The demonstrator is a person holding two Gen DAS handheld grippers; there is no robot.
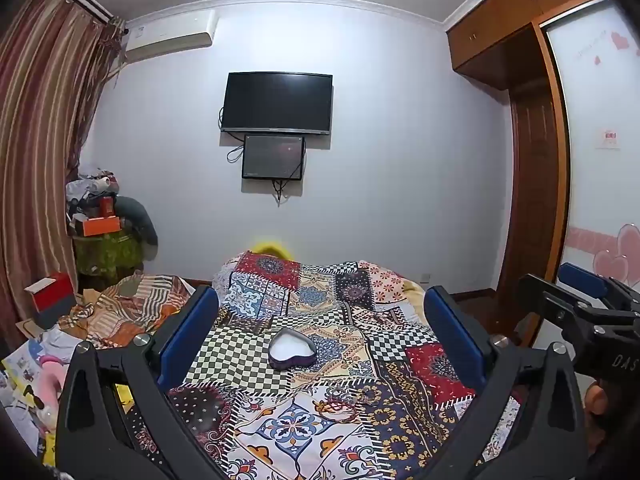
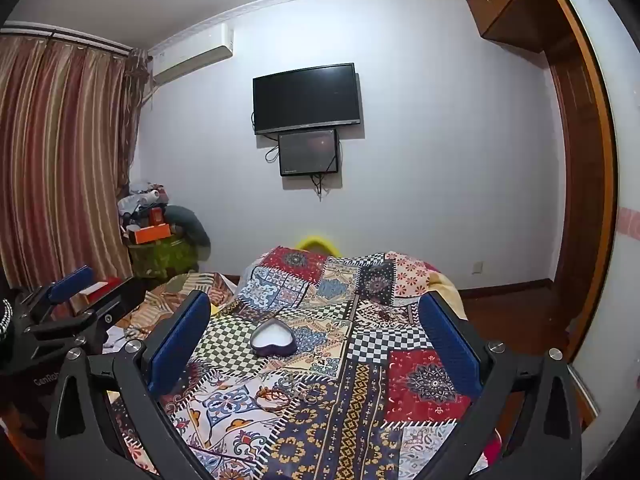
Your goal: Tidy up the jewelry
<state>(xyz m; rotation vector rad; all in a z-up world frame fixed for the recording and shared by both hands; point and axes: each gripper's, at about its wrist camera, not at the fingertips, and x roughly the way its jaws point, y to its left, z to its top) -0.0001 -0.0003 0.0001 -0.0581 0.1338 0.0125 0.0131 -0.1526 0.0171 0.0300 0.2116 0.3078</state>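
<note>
while both grippers hover above the bed (image 1: 360,432) with nothing between their fingers, the jewelry lies ahead and below them on the patchwork quilt (image 2: 432,384). the left gripper (image 1: 320,332) has its blue-padded fingers (image 1: 188,332) spread wide; the right gripper (image 2: 316,336) is spread the same way and holds nothing.

a heart-shaped box (image 1: 292,350) with a dark rim and pale lining sits open on the checkered patch, farther out than the jewelry. nearer the fingers, a reddish cord bracelet (image 2: 274,398) lies flat on the quilt, with small metallic pieces (image 2: 306,394) just beside it on its right — too small to tell what they are. in the right wrist view the bracelet sits left of centre; in the left wrist view (image 1: 340,400) it lies close to centre, so the left gripper looks slightly better lined up, though both are near. the loop lies roughly crosswise to the fingers.

readable writing is slight: "das" on the right gripper's body seen from the left, "genrob" on the left gripper's body seen from the right.
</note>
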